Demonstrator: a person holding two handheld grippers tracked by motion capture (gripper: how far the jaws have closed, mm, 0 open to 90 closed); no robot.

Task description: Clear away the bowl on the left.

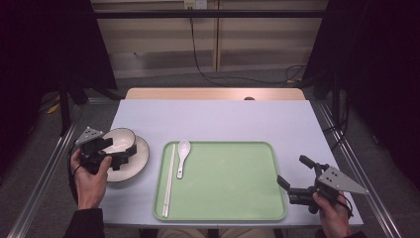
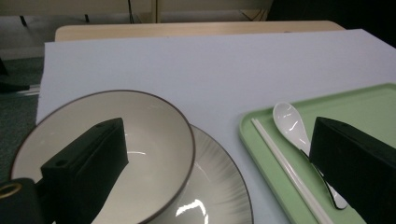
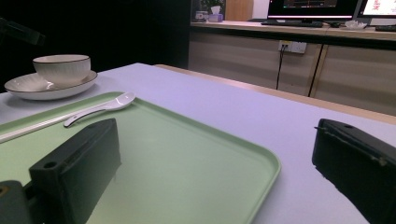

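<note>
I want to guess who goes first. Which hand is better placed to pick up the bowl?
Probably the left. The left gripper hangs open right over the bowl on its plate. The right gripper is open too, across the green tray.

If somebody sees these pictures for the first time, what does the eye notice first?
First the green tray at the table's middle, with a white spoon and chopsticks along its left side. Then the left gripper, open over the bowl standing on a plate left of the tray.
</note>
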